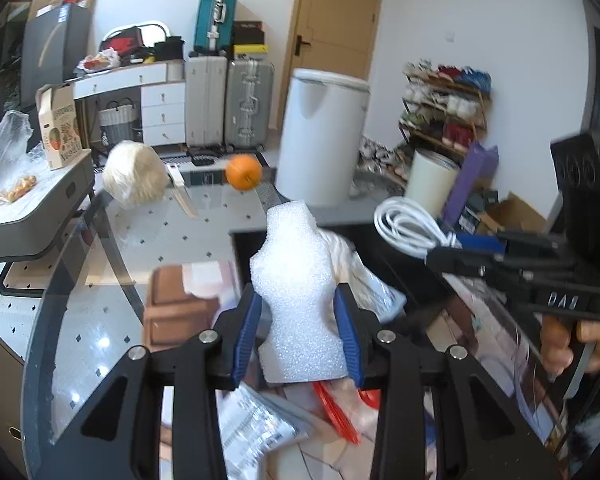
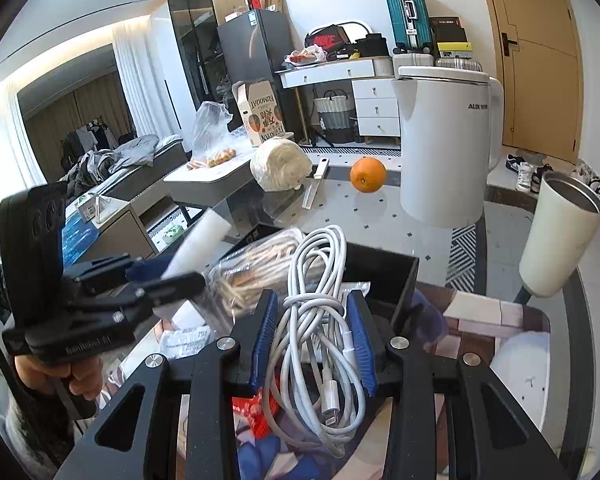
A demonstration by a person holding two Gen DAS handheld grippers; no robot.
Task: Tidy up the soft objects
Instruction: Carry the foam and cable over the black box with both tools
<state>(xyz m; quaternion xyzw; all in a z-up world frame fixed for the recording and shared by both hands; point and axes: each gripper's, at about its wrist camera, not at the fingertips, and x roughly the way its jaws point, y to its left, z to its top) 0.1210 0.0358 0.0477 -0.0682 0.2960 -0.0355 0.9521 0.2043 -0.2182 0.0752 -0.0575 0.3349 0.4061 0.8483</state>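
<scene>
Left hand-held gripper (image 1: 298, 332) clenched on white foam piece (image 1: 300, 292), long axis upright, centre frame. Right hand-held gripper (image 2: 314, 340) grasping coiled white cable (image 2: 320, 304). Black box (image 2: 396, 276) directly ahead, nearer right.

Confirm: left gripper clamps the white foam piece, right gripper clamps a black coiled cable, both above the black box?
Not quite. The cable is white, not black; the right wrist view shows the right gripper shut on its coils. The rest holds: the left gripper clamps the white foam piece, and both hang above the black box.
</scene>
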